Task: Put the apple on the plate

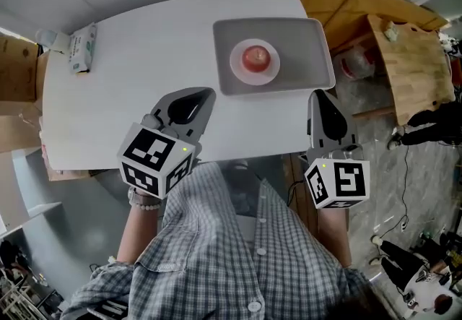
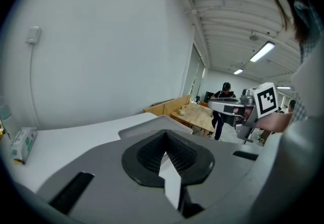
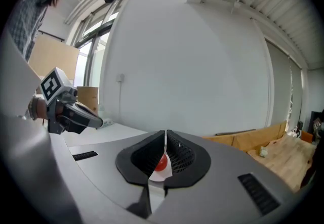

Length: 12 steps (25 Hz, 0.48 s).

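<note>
Jaws on the left gripper (image 2: 166, 156) are closed, pads meeting at the tips, and I see nothing caught between them, only a sliver of pale tabletop (image 1: 144, 58) through the hollow behind the tips. Those on the right gripper (image 3: 164, 153) are closed too, with just a thin slit between the pads and nothing held. Through that slit I can make out the apple (image 3: 160, 163), which lies farther out rather than between the pads. From the head view, the apple sits in the middle of the pink plate (image 1: 237, 73), and the plate rests in the middle of a grey tray (image 1: 303, 44) at the far right of the tabletop. Both grippers hang at the near edge, well apart from the tray. The left one is over the near middle of the tabletop, angled toward the far right, and the right one is by the near right corner, pointing far. A small packet (image 1: 82, 48) lies at the far left edge, well away from everything else. To the right of the tabletop stands a wooden bench (image 1: 404, 58). My operator's plaid shirt (image 1: 238, 253) fills the near part of the head view, and each gripper's marker cube shows in the other gripper's view.
</note>
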Tool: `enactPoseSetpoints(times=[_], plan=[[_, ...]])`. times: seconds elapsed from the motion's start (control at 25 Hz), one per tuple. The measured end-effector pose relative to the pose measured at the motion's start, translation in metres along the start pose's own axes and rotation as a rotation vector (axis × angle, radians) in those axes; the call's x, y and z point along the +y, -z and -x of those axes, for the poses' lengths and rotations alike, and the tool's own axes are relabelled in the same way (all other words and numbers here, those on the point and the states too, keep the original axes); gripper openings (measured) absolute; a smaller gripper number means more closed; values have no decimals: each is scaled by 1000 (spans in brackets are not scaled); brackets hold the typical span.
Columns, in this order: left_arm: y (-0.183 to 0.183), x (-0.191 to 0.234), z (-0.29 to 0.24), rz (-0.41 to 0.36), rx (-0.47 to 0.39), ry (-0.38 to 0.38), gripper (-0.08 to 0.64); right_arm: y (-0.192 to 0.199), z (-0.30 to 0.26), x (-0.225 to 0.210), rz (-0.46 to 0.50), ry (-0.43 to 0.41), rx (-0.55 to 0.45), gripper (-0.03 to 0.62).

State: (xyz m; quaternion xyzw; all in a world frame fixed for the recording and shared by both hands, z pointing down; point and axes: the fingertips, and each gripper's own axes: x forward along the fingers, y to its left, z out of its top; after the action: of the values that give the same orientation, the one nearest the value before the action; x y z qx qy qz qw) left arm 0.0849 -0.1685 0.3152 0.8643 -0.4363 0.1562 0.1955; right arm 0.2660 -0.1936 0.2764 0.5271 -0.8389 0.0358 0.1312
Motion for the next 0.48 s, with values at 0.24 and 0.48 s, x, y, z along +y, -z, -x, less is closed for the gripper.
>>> enactPoseSetpoints(times=[0.24, 0.48], plan=[[-10, -12, 7, -13, -53, 21, 8, -14, -3, 8, 27, -29, -29, 31], [-8, -10, 7, -25, -47, 13, 8, -12, -6, 4, 21, -16, -27, 29]])
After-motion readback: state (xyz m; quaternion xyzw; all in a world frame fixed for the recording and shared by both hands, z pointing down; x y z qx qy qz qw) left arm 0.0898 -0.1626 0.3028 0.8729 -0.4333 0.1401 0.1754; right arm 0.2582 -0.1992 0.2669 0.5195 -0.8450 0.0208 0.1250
